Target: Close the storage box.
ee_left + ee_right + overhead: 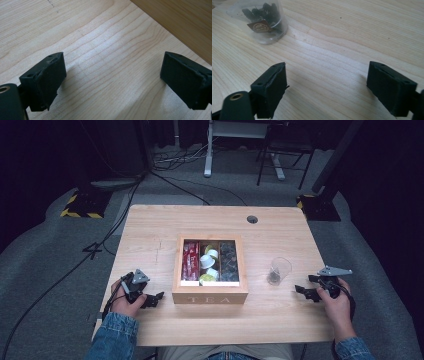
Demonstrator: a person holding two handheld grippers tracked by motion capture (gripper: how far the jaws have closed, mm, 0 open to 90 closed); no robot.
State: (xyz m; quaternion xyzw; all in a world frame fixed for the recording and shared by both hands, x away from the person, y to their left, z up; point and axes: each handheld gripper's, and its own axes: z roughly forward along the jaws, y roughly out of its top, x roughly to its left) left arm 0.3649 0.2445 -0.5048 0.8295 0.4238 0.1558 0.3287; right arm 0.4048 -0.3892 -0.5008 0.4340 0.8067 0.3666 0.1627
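Your pale wooden worktop (150, 227) carries an open wooden tea box (210, 293) at its centre, compartments stocked with red sachets, white and yellow capsules and dark pods. Just right of it stands a clear plastic cup (278, 270) with dark pieces inside. Your right tongs (306, 291) rest near it, jaws apart and empty; your left tongs (154, 299), likewise apart, sit beside the box. Judging by this, no pick-up is under way.
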